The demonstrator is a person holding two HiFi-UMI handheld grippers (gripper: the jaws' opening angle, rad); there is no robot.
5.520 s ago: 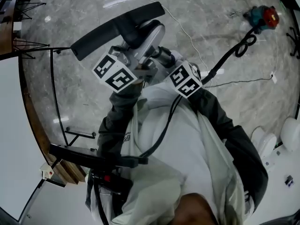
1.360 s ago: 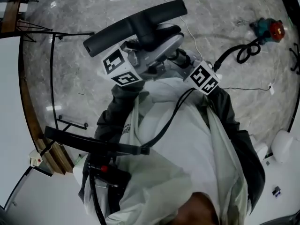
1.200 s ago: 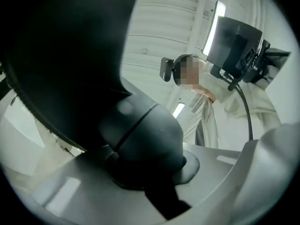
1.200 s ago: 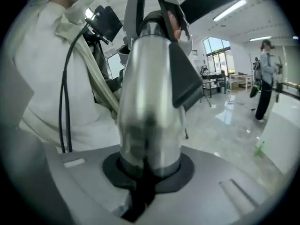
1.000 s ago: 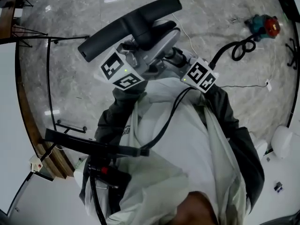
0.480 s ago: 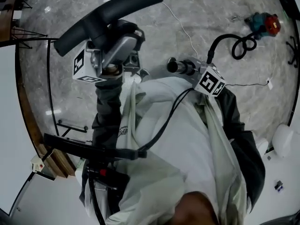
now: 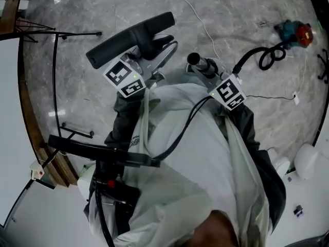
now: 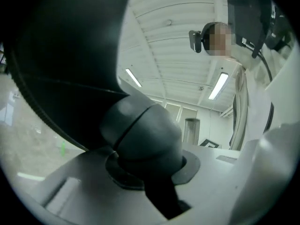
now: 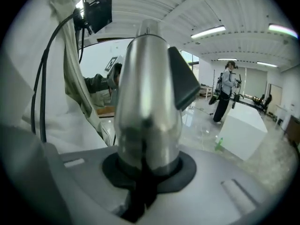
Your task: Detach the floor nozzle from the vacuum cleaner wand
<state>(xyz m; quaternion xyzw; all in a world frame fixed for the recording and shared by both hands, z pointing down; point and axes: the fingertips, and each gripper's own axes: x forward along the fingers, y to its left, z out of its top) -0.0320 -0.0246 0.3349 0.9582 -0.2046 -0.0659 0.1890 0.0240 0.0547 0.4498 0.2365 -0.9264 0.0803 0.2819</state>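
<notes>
The floor nozzle (image 7: 128,35), a long black bar on a grey neck, is apart from the wand (image 7: 199,63); a gap of floor shows between them. My left gripper (image 7: 153,53) is shut on the nozzle's neck. In the left gripper view the dark grey swivel neck (image 8: 140,135) sits between the jaws of the left gripper (image 8: 145,177), and the black head fills the upper left. My right gripper (image 7: 212,73) is shut on the wand's silver end. In the right gripper view that tube (image 9: 147,107), with a dark latch on its side, stands clamped in the right gripper (image 9: 143,177).
A black hose (image 7: 267,55) runs over the marble floor to a teal and red vacuum body (image 7: 294,31). A white cord (image 7: 200,22) lies ahead. A thin black rack (image 7: 55,81) and a wooden edge (image 7: 32,122) stand at the left. A person (image 9: 224,97) stands far off.
A second ago nozzle and wand were joined. Half a second ago the left gripper had pulled the nozzle off, up and left. Now the nozzle has come back down nearer the wand, still apart.
</notes>
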